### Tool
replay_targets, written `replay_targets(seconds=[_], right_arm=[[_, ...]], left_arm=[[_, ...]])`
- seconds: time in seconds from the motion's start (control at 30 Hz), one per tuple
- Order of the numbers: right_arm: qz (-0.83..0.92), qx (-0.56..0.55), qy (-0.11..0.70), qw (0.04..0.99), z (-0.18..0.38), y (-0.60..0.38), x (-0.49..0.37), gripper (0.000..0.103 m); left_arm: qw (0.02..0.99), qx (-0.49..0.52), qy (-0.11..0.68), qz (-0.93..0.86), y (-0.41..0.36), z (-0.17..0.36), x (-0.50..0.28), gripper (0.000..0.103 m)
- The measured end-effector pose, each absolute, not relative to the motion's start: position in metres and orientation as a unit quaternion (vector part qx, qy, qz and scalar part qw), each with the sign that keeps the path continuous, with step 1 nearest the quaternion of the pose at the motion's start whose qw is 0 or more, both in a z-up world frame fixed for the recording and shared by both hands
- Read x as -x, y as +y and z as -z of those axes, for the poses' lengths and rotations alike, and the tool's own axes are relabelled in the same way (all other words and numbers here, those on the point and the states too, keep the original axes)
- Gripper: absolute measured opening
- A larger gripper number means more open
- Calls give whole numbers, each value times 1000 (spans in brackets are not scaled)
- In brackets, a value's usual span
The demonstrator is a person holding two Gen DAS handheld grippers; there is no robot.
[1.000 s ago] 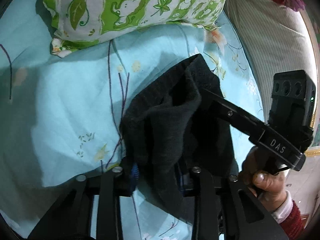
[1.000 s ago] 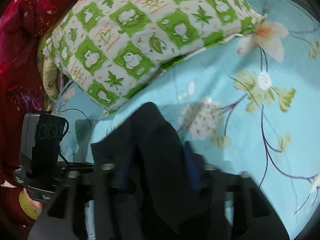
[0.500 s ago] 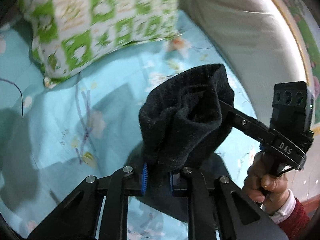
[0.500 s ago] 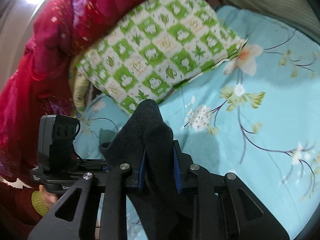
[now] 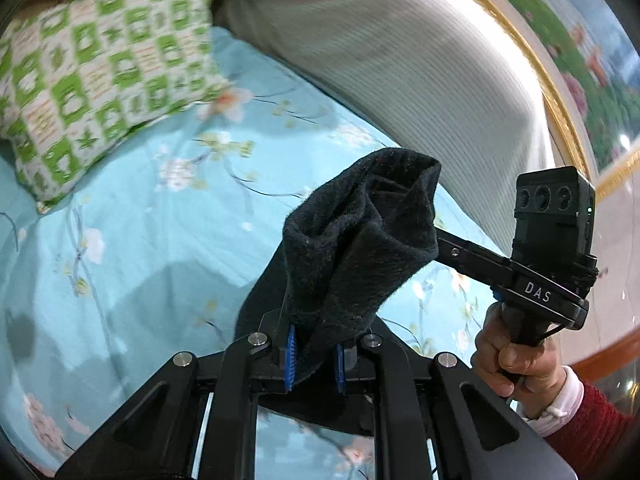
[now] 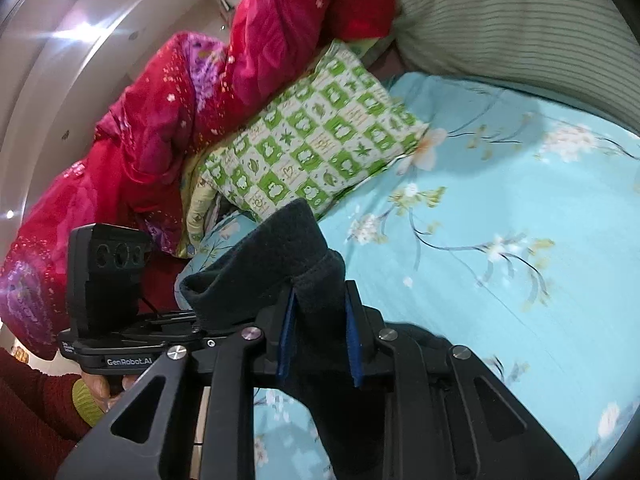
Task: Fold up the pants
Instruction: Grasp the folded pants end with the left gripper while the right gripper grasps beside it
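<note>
The black fleece pants [image 5: 356,248] hang bunched between both grippers, lifted above the blue floral bedsheet [image 5: 152,240]. My left gripper [image 5: 314,354] is shut on one end of the pants, the cloth pinched between its blue pads. My right gripper [image 6: 318,336] is shut on the other end of the pants [image 6: 288,264]. In the left wrist view the right gripper's body [image 5: 548,264] reaches into the cloth from the right. In the right wrist view the left gripper's body [image 6: 108,280] sits at the left. The rest of the pants droops below, out of sight.
A green-and-white checked pillow [image 5: 92,80] [image 6: 316,148] lies at the head of the bed. A red quilt [image 6: 168,108] is piled beside it. A striped grey cushion [image 5: 400,60] [image 6: 520,20] backs the bed. The sheet [image 6: 500,220] spreads to the right.
Both grippers have risen with the pants, lifting the cloth off the sheet. The views have tilted up toward the pillow, quilt and cushion.
</note>
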State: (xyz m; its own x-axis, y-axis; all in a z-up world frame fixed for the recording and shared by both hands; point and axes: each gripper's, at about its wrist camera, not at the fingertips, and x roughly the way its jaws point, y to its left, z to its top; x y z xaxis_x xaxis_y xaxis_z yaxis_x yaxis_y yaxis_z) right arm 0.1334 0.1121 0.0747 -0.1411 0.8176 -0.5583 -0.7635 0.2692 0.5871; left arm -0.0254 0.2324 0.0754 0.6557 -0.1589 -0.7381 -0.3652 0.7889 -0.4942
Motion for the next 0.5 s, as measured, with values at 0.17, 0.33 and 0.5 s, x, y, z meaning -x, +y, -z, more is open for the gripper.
replay_targets(seconds=[0.17,0.33,0.5], right_arm=[[-589,-49,447,672,-75,60,-129,22],[-571,-67,441,689,-70,11,-123,21],[-557,-90,435,702,-63,-29,-119,20]], left_arm=[[857,285,428,-39,183,-82,15,13],[862,244,445,-27,137,-85,13,13],[866,197,458,-20,93,-88,8,13]])
